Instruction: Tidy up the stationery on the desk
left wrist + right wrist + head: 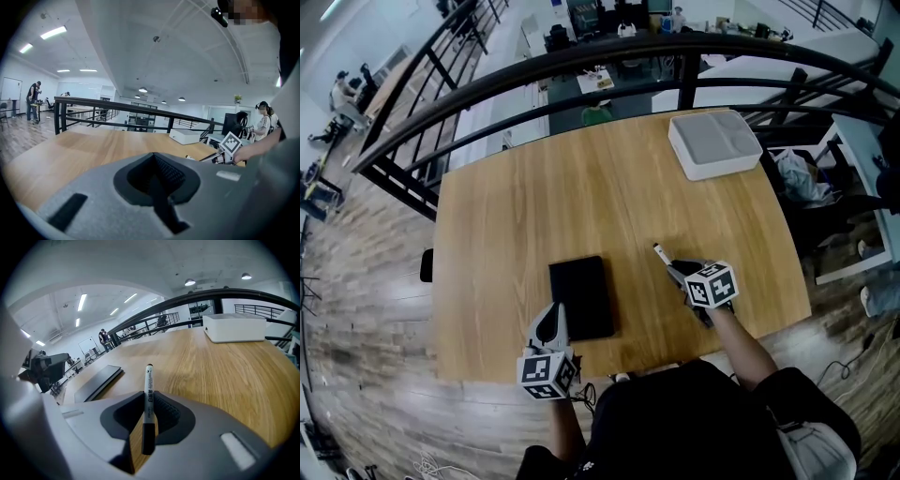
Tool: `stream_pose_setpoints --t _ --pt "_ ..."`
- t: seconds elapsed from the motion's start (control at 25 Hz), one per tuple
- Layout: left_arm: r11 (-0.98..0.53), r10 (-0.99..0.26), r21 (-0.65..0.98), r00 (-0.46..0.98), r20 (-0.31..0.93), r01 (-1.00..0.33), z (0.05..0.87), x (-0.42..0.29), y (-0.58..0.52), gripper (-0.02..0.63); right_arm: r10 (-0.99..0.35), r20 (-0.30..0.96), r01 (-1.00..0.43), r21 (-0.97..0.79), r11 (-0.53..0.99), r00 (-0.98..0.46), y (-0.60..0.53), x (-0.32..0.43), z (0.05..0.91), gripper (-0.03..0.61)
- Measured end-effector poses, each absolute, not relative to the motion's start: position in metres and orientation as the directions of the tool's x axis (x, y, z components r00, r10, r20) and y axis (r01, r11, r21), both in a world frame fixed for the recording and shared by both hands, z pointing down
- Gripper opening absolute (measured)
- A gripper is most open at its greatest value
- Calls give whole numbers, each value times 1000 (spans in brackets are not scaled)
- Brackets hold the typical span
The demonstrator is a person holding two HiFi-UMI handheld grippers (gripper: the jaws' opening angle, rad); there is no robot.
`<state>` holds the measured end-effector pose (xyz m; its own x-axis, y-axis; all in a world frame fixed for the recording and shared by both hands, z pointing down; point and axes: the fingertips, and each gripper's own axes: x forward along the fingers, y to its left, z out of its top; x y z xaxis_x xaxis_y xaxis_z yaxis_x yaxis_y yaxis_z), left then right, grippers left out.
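My right gripper (673, 267) is shut on a white marker (149, 394) with a black cap; the pen sticks out forward between the pads over the wooden desk (609, 197). In the head view the marker (662, 255) shows just ahead of the right gripper's marker cube. My left gripper (553, 323) is shut with nothing in it, at the desk's near edge beside a black notebook (581, 296). The notebook (98, 382) lies flat to the left in the right gripper view. A white box (714, 142) stands at the far right corner of the desk.
A black railing (581, 66) curves round the desk's far side. The desk edge runs close behind both grippers. Bare wood lies between the notebook and the white box (234, 327). In the left gripper view the right gripper's cube (230, 143) shows at the right.
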<state>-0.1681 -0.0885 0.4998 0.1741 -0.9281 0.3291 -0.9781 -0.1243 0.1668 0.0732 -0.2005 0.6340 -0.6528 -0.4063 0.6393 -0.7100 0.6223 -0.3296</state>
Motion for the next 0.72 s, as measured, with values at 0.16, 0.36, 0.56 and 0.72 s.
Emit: stream_pose_setpoints --t 0.16,0.36,0.56,0.72 --pt "-146 -925 170 195 326 -975 504 -173 -90 -3 -416 633 -718 -343 605 -653 -195 61 635 77" --pt "-162 -923 179 213 320 -970 507 -185 -92 -3 -422 625 -726 -369 581 -656 -189 43 637 77" --pt "-182 -920 186 234 316 -966 509 -198 -90 -3 -425 625 -734 -391 556 -655 -178 25 640 77" --pt "-196 -916 190 249 315 -962 513 -211 -88 -3 -433 626 -744 -401 535 -649 -171 11 643 77"
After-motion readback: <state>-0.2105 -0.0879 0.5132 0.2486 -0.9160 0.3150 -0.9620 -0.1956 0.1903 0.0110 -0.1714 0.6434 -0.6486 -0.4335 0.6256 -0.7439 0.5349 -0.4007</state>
